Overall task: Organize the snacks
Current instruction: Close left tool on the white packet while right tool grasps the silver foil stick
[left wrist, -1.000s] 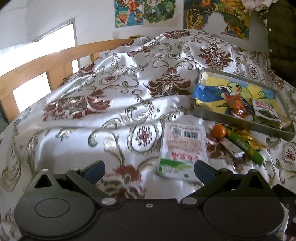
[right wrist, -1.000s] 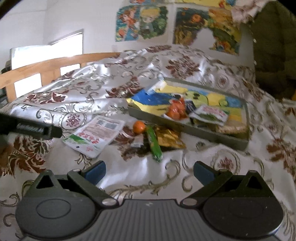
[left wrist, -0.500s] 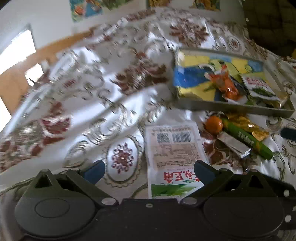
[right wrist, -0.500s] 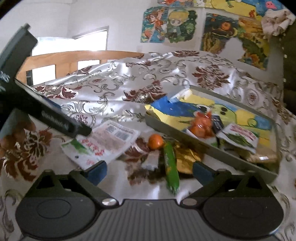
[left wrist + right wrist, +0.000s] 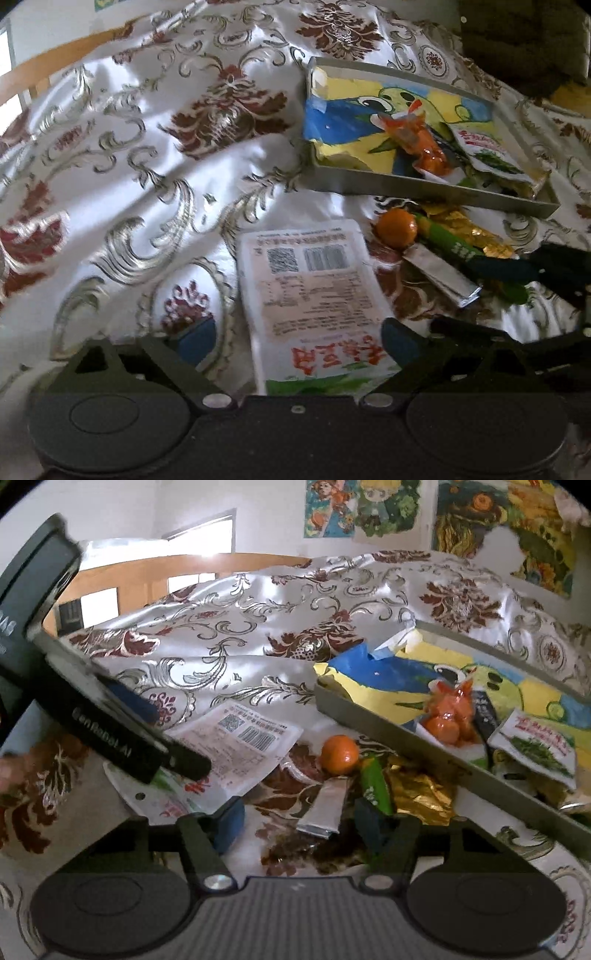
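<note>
A white snack packet (image 5: pixel 310 291) lies face down on the bedspread between the fingers of my left gripper (image 5: pixel 297 341). Its jaws are closing and the left pad stands clear of the packet. My right gripper (image 5: pixel 301 823) is closing around a silver sachet (image 5: pixel 325 808), its right finger at the near end of a green stick pack (image 5: pixel 375 786); the pads do not press on either. An orange ball (image 5: pixel 339 755) and a gold wrapper (image 5: pixel 421 794) lie beside them. Behind stands the grey tray (image 5: pixel 406 746) with an orange packet (image 5: pixel 450 716) and a white-green packet (image 5: pixel 535 746).
A white satin bedspread (image 5: pixel 166 155) with dark red and gold patterns covers the surface in folds. A wooden bed rail (image 5: pixel 155 572) runs along the back left. Posters (image 5: pixel 369 506) hang on the wall, and a dark garment (image 5: pixel 524 37) sits at the back right.
Both grippers moved forward and down onto the loose snacks. The left now straddles the white packet, the right the silver sachet. Both sets of jaws have narrowed, the right more.
</note>
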`<state>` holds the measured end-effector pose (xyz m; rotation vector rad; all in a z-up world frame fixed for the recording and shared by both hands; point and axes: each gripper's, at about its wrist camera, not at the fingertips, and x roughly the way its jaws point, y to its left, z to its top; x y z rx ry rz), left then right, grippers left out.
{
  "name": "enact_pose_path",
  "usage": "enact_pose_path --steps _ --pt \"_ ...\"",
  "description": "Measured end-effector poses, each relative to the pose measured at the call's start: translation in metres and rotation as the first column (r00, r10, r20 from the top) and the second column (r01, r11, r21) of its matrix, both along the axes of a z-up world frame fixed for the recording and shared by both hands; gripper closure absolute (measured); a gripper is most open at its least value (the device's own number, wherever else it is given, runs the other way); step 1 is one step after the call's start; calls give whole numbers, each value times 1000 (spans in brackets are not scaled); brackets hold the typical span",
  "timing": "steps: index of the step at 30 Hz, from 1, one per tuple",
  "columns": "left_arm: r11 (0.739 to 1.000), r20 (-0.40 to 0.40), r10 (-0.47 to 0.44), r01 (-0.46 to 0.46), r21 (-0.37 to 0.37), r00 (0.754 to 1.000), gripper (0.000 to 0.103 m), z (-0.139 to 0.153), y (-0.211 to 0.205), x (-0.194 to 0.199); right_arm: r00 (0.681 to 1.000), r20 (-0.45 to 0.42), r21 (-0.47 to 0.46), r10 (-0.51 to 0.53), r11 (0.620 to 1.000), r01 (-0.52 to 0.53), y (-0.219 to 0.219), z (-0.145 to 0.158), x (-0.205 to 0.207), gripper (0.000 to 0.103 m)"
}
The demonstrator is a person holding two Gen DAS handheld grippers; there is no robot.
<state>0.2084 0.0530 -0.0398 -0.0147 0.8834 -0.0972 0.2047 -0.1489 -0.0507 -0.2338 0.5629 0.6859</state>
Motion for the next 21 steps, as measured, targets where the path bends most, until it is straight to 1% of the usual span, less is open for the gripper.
enact_pose_path --steps 1,3,5,8,14,16,18,20,21 --pt "1000 -3 10 -10 -4 1000 13 -1 0 0 1000 -10 3 -11 1000 11 -1 -1 3 39" --pt "1000 -6 19 -19 2 1000 18 -4 0 2 999 -22 6 -43 999 43 -4 -4 8 50" --pt "1000 -5 20 -20 -12 1000 22 -4 1 3 997 -28 -2 -77 997 77 -6 -6 13 57" --pt "999 -12 17 -18 -44 1000 29 -4 1 5 995 -38 2 -88 996 88 -8 -7 17 58" --pt "999 -21 40 -40 -29 999 29 -6 -7 7 998 7 -50 -68 996 68 3 -11 15 58" --pt "998 -28 58 -59 -30 998 29 -6 -8 9 998 16 -66 -64 996 65 6 -11 13 60" --pt "997 -35 73 -74 -32 997 30 -6 -9 8 998 21 -91 -58 994 59 9 -8 10 67" --pt "996 -45 79 -80 -35 996 31 -5 -9 7 999 1 -95 -49 994 49 10 -3 9 71" --pt "996 -45 78 -79 -32 996 32 -4 -10 7 999 -24 -83 -46 996 44 10 0 10 71"
